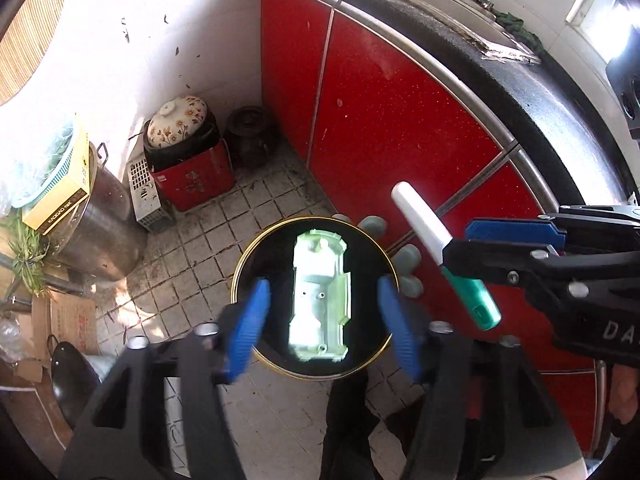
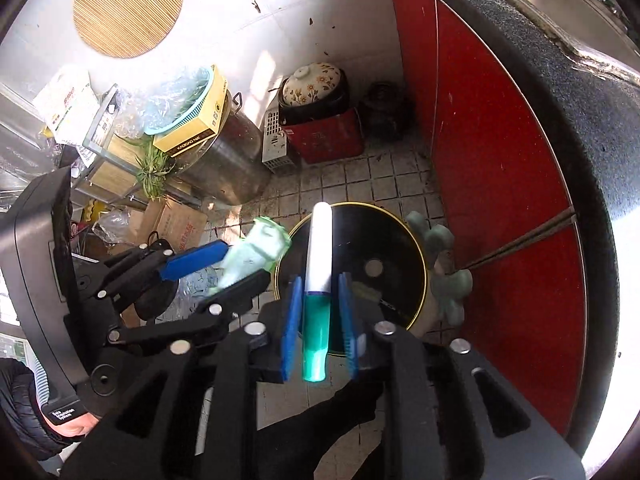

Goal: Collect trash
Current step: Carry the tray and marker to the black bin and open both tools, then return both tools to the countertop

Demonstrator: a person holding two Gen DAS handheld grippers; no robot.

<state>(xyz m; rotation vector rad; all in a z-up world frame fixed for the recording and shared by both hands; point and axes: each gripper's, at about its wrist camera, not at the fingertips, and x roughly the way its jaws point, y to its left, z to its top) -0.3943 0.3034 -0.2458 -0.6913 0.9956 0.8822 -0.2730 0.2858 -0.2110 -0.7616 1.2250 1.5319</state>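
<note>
On my left, the left gripper (image 1: 320, 320) has its blue fingers spread wide, and a pale green plastic casing (image 1: 319, 294) sits in the gap between them, directly over the mouth of the black bin (image 1: 256, 248). In the left wrist view neither pad touches the casing, and it looks blurred in the right wrist view (image 2: 256, 252), so I judge it is just released and dropping in, though I cannot be sure of that. The bin interior I can see looks bare, so I read this as the first piece going in.

Moving right, the right gripper (image 2: 320, 320) has its jaws pressed onto a marker pen (image 2: 318, 292), pinching it around the join of the white cap and the teal barrel. The white end points forward beyond the fingertips, over the bin's opening; the teal end trails back between the pads.

Beyond the jaws, at the far right rim of the bin, a grey-green flower-shaped toy (image 2: 440, 256) lies on the floor tiles, untouched.

So: casing nearly binned, marker in hand and still to drop, toy possibly left to collect.
</note>
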